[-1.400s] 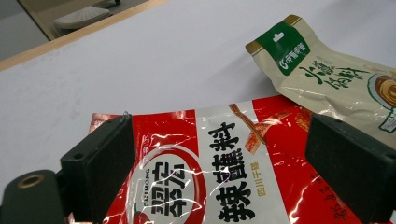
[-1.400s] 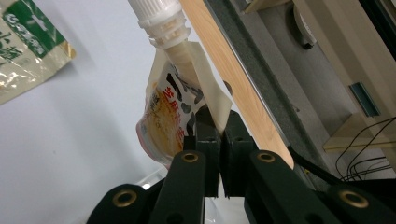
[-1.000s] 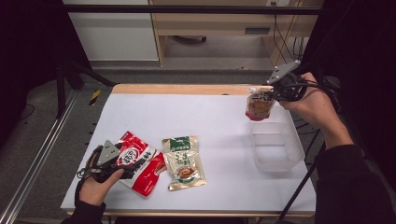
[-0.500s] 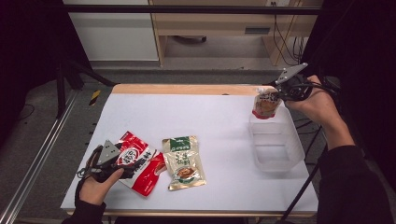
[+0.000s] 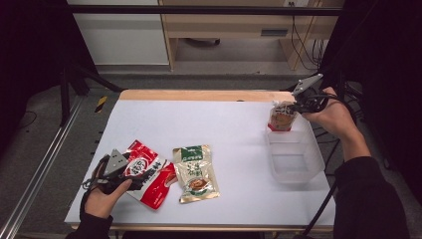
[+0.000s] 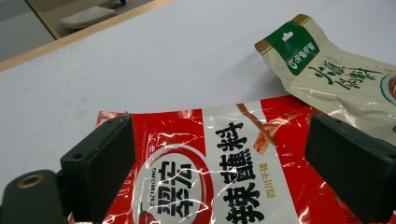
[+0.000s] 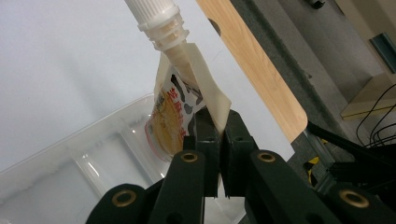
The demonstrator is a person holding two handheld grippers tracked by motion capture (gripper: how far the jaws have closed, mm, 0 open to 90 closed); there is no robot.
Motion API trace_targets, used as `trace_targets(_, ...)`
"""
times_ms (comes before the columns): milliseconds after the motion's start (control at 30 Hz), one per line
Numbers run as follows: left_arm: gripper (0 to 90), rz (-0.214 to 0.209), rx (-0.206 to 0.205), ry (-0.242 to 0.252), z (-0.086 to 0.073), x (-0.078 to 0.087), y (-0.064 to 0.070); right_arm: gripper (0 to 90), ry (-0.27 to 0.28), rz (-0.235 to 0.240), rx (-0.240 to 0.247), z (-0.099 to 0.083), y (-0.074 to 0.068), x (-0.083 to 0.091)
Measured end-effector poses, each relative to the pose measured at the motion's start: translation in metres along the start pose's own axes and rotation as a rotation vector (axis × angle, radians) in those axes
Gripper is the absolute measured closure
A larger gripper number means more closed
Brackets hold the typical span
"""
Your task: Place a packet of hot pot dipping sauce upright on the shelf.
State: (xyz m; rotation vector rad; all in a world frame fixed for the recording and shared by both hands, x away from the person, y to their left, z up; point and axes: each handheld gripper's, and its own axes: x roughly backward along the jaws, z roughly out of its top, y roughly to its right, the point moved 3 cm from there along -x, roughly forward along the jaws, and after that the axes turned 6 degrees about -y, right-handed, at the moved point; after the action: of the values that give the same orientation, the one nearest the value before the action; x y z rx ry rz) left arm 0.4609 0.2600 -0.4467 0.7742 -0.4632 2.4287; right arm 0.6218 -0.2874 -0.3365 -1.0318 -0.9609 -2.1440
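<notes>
My right gripper [image 5: 297, 105] [image 7: 216, 125] is shut on the edge of a spouted pouch [image 5: 282, 117] [image 7: 180, 107] with a white screw cap, holding it in the air over the far end of a clear plastic bin [image 5: 294, 157] [image 7: 60, 163]. A red snack packet [image 5: 148, 172] [image 6: 224, 172] lies flat near the table's front left. My left gripper [image 5: 119, 172] [image 6: 224, 154] stands open with its jaws on either side of the packet's top. A beige packet with a green header [image 5: 196, 172] [image 6: 336, 74] lies just right of the red one.
The white table [image 5: 209, 124] has a wooden strip along its far edge. The bin sits near the right edge. Cables and a cabinet stand beyond the table; a metal rail runs along the floor at the left.
My right gripper has carried the spouted pouch a little to the right and farther back, over the bin's far end. The left gripper has stayed at the red packet.
</notes>
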Motion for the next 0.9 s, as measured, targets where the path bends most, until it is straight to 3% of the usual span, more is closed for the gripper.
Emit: trace_targets(900,8.8,-0.011,-0.002,-0.014,-0.001,-0.002,0.001,86.8,-0.014,0.048,-0.016,-0.01,-0.01,-0.022)
